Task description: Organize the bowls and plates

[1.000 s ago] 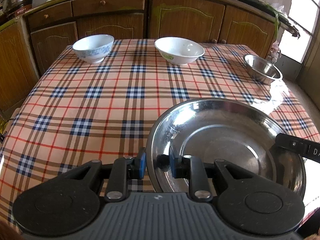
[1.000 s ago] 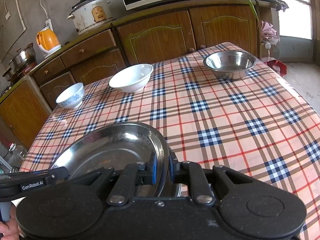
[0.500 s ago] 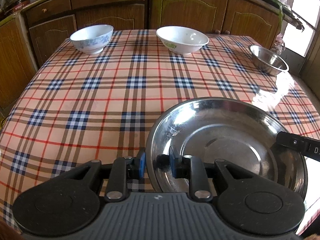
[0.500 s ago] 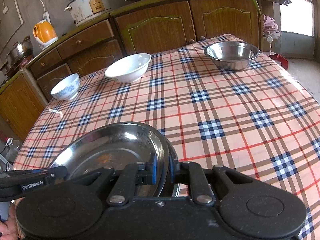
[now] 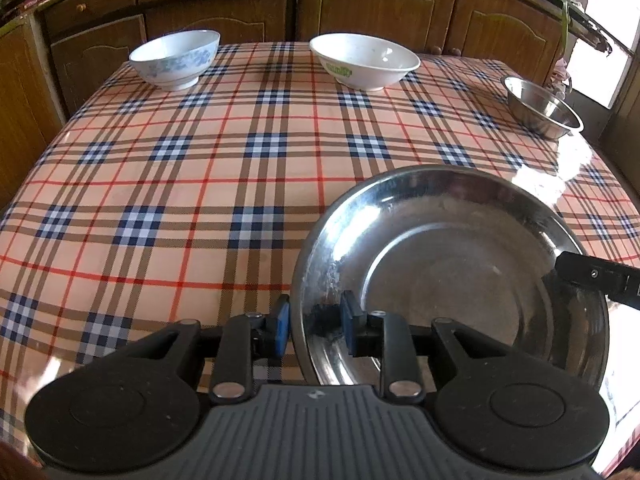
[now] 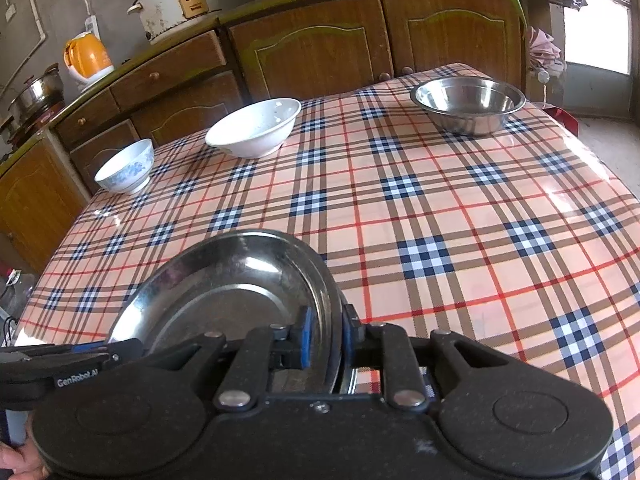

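Left wrist view is showing the left gripper [image 5: 314, 326] straddling the near rim of the steel plate [image 5: 460, 264], its jaws opening a little with gaps beside the rim. Right wrist view is showing the right gripper [image 6: 325, 336] opening too, the plate's opposite rim standing loose between its pads. Beyond the fingers the plate is lying on the checked tablecloth [image 5: 200, 168]. Farther ahead are sitting a blue-patterned bowl [image 5: 175, 59], a white bowl [image 5: 365, 61] and a steel bowl [image 6: 468, 106].

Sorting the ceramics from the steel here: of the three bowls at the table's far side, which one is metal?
The steel bowl, at the far right corner. The blue-patterned bowl and the plain white bowl to its left are both ceramic.
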`<move>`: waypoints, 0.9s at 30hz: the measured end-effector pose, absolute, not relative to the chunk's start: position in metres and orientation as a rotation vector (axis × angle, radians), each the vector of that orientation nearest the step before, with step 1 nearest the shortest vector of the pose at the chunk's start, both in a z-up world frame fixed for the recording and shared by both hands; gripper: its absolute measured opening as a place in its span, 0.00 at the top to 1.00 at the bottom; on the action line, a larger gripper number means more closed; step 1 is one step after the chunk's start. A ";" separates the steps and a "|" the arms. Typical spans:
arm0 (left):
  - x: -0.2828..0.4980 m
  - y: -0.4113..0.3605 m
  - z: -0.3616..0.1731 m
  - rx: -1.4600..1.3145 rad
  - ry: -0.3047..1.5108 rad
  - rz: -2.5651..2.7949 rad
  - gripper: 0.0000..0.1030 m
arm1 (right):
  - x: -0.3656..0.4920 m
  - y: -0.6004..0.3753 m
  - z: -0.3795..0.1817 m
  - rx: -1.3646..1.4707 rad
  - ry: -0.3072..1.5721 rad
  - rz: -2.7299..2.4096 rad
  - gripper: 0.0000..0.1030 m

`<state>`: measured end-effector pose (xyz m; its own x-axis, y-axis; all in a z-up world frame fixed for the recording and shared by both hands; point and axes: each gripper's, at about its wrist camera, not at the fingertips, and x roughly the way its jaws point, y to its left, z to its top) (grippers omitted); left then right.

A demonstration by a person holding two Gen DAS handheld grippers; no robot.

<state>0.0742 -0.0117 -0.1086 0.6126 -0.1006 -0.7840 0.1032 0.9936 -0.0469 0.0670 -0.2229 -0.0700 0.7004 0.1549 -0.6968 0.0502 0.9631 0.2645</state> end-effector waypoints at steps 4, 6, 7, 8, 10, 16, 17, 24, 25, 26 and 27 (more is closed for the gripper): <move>0.074 -0.010 -0.109 -0.002 0.902 -0.123 0.75 | 0.066 -0.222 -0.070 0.267 0.798 0.065 0.69; 0.074 -0.009 -0.108 -0.008 0.903 -0.126 0.74 | 0.065 -0.221 -0.069 0.263 0.800 0.066 0.65; 0.073 -0.009 -0.108 -0.011 0.903 -0.128 0.74 | 0.065 -0.220 -0.068 0.256 0.800 0.061 0.64; 0.073 -0.009 -0.108 -0.012 0.903 -0.128 0.73 | 0.064 -0.220 -0.068 0.248 0.802 0.051 0.63; 0.071 -0.008 -0.108 -0.014 0.901 -0.128 0.73 | 0.063 -0.222 -0.067 0.251 0.797 0.048 0.63; 0.068 -0.005 -0.104 -0.027 0.889 -0.121 0.72 | 0.056 -0.228 -0.057 0.249 0.765 0.033 0.62; 0.067 -0.004 -0.102 -0.029 0.886 -0.120 0.71 | 0.054 -0.229 -0.055 0.252 0.760 0.032 0.61; 0.063 0.003 -0.090 -0.051 0.851 -0.105 0.64 | 0.047 -0.237 -0.049 0.256 0.731 -0.011 0.57; 0.062 0.005 -0.089 -0.053 0.847 -0.103 0.63 | 0.046 -0.240 -0.049 0.261 0.726 -0.023 0.57; 0.061 0.006 -0.088 -0.055 0.843 -0.101 0.63 | 0.046 -0.242 -0.048 0.266 0.723 -0.039 0.57; 0.060 0.007 -0.087 -0.058 0.841 -0.099 0.62 | 0.046 -0.244 -0.048 0.270 0.720 -0.059 0.57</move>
